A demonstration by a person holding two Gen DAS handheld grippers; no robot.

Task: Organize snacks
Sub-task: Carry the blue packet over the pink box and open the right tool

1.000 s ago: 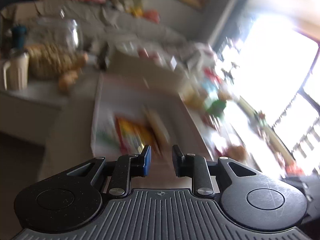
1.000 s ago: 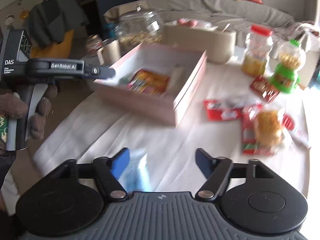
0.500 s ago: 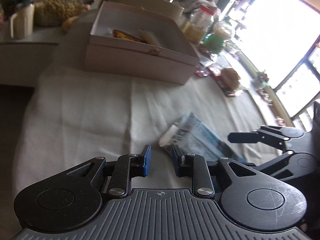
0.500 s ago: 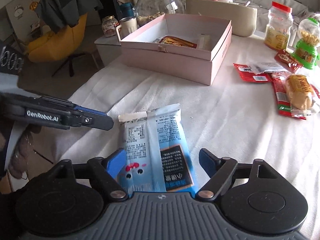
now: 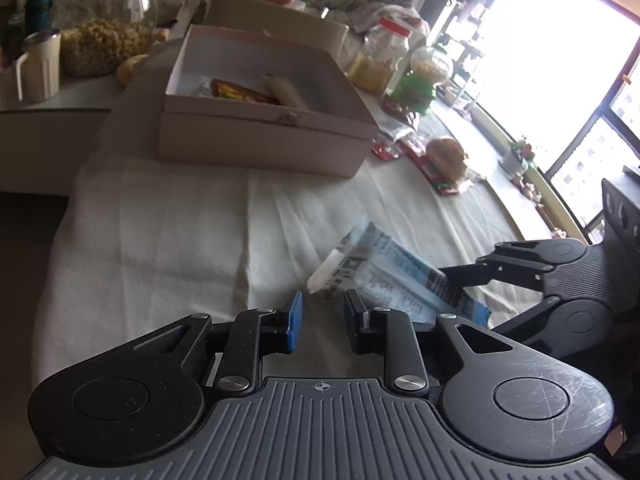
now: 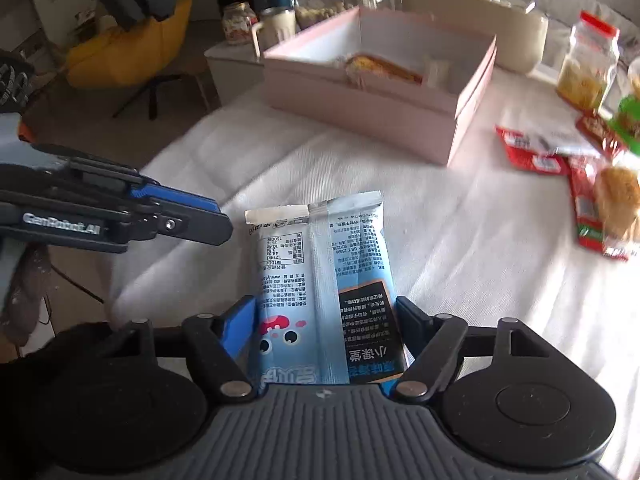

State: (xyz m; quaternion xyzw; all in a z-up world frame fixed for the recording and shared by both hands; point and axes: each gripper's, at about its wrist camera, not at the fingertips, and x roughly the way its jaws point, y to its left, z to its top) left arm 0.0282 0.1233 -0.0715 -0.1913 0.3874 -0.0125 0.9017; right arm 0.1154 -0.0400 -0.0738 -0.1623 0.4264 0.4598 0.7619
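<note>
Right gripper (image 6: pixel 325 316) fingers now against blue packet (image 6: pixel 320 280)

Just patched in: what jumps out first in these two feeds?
The light-blue snack packet lies between the right gripper's fingers, on the white cloth. Beyond it stands the open pink box with a couple of snacks inside. The left gripper hovers empty beside the packet's left corner.

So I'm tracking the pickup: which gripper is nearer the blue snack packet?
Right. The right gripper has its jaws on either side of the blue snack packet; the left gripper sits just beside the packet's sealed end, empty.
</note>
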